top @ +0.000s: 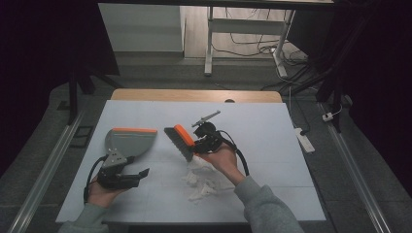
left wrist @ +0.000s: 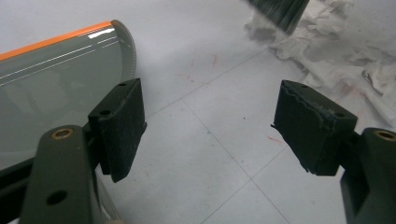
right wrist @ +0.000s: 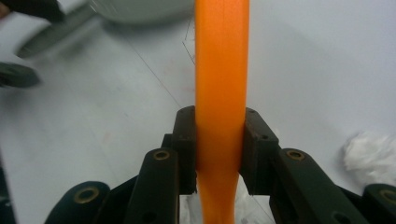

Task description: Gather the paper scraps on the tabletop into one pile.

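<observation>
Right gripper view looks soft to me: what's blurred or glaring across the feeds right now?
Right gripper view: the brush handle is sharp, the top-left corner smeared. Left gripper view: glare streaks on the dustpan, brush bristles blurred. High view: table evenly lit, surroundings dark.

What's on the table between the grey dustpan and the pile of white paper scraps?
Nothing: in the high view, only bare white tabletop lies between the grey orange-edged dustpan and the crumpled white paper scraps.
</observation>
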`<state>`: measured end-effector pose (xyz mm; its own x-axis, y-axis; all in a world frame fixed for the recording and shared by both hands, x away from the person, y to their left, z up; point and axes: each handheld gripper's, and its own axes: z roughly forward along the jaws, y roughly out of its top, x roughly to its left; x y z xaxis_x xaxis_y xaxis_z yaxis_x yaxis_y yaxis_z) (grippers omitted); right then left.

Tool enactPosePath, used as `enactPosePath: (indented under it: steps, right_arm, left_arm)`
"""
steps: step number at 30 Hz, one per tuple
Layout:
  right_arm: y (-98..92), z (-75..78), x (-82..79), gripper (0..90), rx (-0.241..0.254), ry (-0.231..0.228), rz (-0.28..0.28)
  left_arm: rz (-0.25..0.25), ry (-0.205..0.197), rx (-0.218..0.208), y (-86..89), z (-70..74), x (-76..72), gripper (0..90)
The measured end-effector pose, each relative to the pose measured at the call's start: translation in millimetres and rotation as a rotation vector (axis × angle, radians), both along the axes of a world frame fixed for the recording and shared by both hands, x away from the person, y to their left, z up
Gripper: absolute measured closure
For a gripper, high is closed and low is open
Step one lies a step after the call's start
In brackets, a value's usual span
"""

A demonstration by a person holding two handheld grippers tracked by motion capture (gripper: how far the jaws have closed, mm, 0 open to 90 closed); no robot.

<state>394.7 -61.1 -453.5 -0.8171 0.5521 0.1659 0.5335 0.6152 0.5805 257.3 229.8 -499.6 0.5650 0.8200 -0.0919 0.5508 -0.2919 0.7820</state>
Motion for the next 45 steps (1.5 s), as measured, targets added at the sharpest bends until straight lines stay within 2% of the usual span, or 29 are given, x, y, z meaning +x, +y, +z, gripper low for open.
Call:
enactPosePath:
  steps: [2,3,6,8,9,12,15,18,21,24,28,32,41,45]
  right_arm:
    - [0.6,-9.4,4.1,70.2,-0.043,-0.003,-0.020]
    - [-0.9,-12.1,6.9,70.3,-0.068,-0.020,-0.033]
    - [-15.0,-12.4,20.4,70.3,-0.083,-0.034,-0.107]
    - [-27.8,-8.5,27.5,70.3,-0.101,-0.069,-0.161]
    - [-34.4,-5.7,29.3,70.3,-0.093,-0.073,-0.179]
    - [-49.3,4.7,27.7,70.3,-0.017,-0.060,-0.192]
    - [-55.3,20.4,17.6,70.3,0.053,-0.069,-0.161]
    - [-57.3,37.4,5.1,70.3,0.087,-0.088,-0.123]
    - [-59.0,48.4,-6.1,70.3,0.120,-0.079,-0.093]
    - [-55.7,47.7,-17.0,70.3,0.092,-0.058,-0.045]
    - [-47.8,36.0,-34.8,70.3,0.041,-0.007,0.046]
    - [-42.3,30.2,-57.6,70.3,0.024,-0.005,0.107]
    - [-33.6,17.0,-102.5,70.3,-0.049,0.074,0.244]
    - [-22.2,7.3,-113.9,70.2,-0.097,0.101,0.305]
  left_arm:
    - [0.000,0.000,0.000,0.3,0.0,0.1,26.0]
    - [0.000,-0.001,-0.001,0.8,0.0,0.1,26.0]
    - [0.004,0.001,-0.005,1.8,-0.2,0.4,26.0]
    - [0.004,0.000,-0.005,2.0,-0.2,0.5,26.0]
    - [0.004,0.000,-0.005,2.0,-0.3,0.6,26.1]
    - [0.002,0.003,-0.001,1.2,-0.6,1.0,26.1]
    - [0.001,0.002,0.003,0.2,-0.6,0.6,26.1]
    - [0.002,0.000,0.001,0.4,-0.2,0.2,26.1]
    - [0.004,0.001,-0.001,0.9,-0.3,0.3,26.1]
    - [0.004,0.001,-0.001,1.2,-0.1,0.2,26.1]
    - [0.005,0.001,-0.001,1.4,-0.2,0.2,26.1]
    - [0.005,0.001,-0.002,1.5,-0.5,0.4,26.1]
    - [0.010,0.002,-0.003,3.6,-0.3,0.5,26.1]
    - [0.014,0.002,-0.004,5.2,-0.3,0.4,26.1]
